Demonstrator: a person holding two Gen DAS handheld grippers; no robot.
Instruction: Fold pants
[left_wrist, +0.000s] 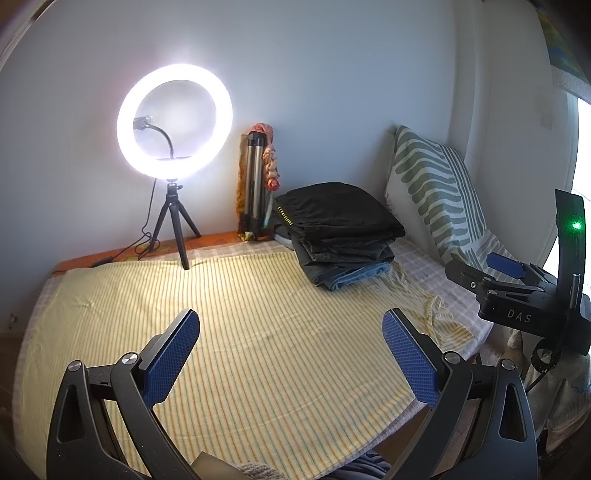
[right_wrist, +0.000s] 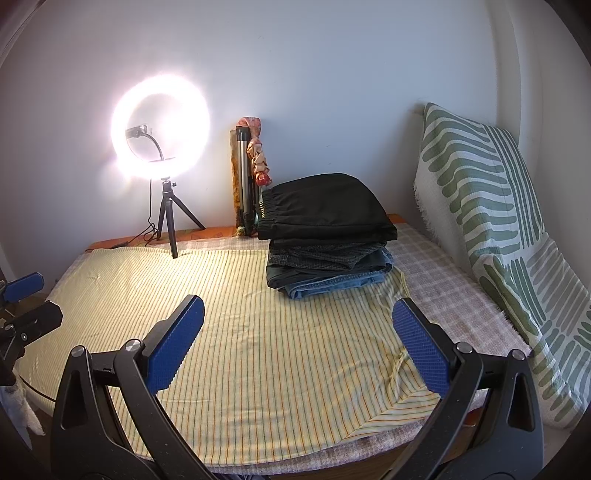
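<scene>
Looking along both tools, I see the left gripper (left_wrist: 290, 325) and right gripper (right_wrist: 297, 310) with jaws spread wide and holding nothing, both poised above the yellow striped sheet (left_wrist: 229, 314) on the bed (right_wrist: 454, 295). The pants (right_wrist: 325, 214) lie folded in a stack (left_wrist: 341, 236) at the sheet's far right edge, black pair on top, denim (right_wrist: 343, 282) at the bottom. A lit ring light (left_wrist: 174, 120) on a small tripod (left_wrist: 173, 225) stands at the back left. A green-patterned pillow (right_wrist: 491, 206) leans against the wall on the right.
</scene>
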